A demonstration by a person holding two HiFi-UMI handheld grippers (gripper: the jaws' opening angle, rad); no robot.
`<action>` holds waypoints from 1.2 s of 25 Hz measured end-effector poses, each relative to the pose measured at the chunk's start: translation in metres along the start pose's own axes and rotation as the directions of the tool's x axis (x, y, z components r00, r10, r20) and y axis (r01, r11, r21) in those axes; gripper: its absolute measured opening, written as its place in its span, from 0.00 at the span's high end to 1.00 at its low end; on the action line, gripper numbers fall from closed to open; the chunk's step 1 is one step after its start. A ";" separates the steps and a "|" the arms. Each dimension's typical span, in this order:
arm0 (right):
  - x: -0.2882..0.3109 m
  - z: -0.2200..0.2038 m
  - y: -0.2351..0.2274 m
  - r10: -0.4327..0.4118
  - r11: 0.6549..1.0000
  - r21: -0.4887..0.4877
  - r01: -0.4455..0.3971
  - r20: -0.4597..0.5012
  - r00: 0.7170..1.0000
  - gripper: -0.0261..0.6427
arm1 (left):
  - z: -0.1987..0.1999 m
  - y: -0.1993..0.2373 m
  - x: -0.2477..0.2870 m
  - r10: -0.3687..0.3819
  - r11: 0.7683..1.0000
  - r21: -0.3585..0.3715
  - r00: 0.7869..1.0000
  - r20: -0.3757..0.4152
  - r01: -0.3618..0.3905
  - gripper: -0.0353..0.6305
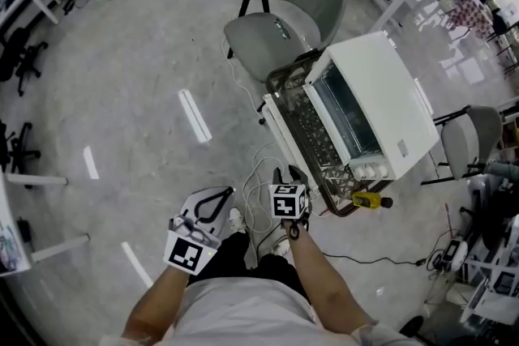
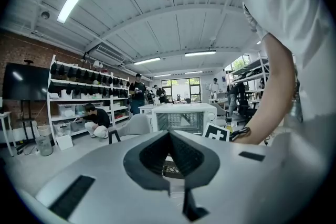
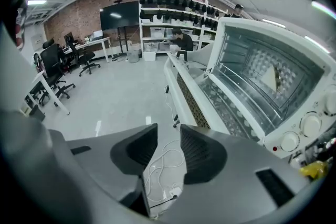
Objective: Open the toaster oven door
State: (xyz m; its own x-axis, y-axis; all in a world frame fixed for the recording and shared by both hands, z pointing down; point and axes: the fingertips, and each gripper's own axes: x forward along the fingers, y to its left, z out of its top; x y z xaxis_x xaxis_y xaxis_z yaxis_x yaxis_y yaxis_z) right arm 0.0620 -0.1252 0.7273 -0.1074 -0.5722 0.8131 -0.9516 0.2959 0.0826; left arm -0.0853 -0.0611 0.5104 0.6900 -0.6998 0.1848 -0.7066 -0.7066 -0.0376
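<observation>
**Hovering beside a toaster oven whose door is already lying open**

Looking down in the head view, the white toaster oven (image 1: 381,105) is sitting on a dark-framed desk (image 1: 334,207), ahead and to the right of the person. Its door (image 1: 302,134) is hanging fully down and lying level, with the glass facing up and the cavity showing. The right hand-held gripper (image 1: 290,174) is pointing down near the door's front corner, apart from it. The left hand-held gripper (image 1: 216,194) is waiting further left, over the floor. A grey chair (image 1: 276,28) is standing just behind the oven, and a white cable (image 1: 255,170) is trailing across the floor below the door. A small yellow object (image 1: 366,200) is lying at the desk's near end.

In the left gripper view, the left hand-held gripper (image 2: 169,136) is keeping its jaws pressed together with nothing between them. It is facing roughly level towards the toaster oven (image 2: 181,115), which is standing well apart from it.

In the right gripper view, the right hand-held gripper (image 3: 169,141) is holding its jaws partly apart and gripping nothing. Only floor and the white cable (image 3: 163,165) are showing through the gap. The toaster oven (image 3: 273,60) is filling the right side, its door (image 3: 210,97) lying open and flat, and its knobs (image 3: 311,124) are showing at the near end.
</observation>
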 end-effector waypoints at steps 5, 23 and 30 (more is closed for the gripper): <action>0.007 0.001 0.002 0.033 0.999 0.038 -0.033 -0.002 0.999 0.77 | -0.006 0.002 -0.001 0.004 1.000 0.003 1.000 -0.019 -0.004 0.92; 0.019 0.000 0.012 0.099 0.992 0.085 -0.099 -0.003 0.995 0.85 | -0.009 0.014 0.002 0.016 1.000 -0.013 0.998 -0.053 -0.017 0.92; 0.026 -0.005 0.015 0.107 0.992 0.062 -0.107 -0.007 0.994 0.85 | -0.016 0.017 0.004 0.020 0.999 -0.025 0.996 -0.083 -0.022 0.92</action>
State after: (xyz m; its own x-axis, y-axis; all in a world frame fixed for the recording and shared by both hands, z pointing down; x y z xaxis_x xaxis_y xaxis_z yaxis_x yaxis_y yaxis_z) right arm 0.0461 -0.1320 0.7528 -0.2071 -0.5318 0.8211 -0.9508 0.3073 -0.0408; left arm -0.0973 -0.0741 0.5260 0.6605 -0.7025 0.2650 -0.7252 -0.6883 -0.0169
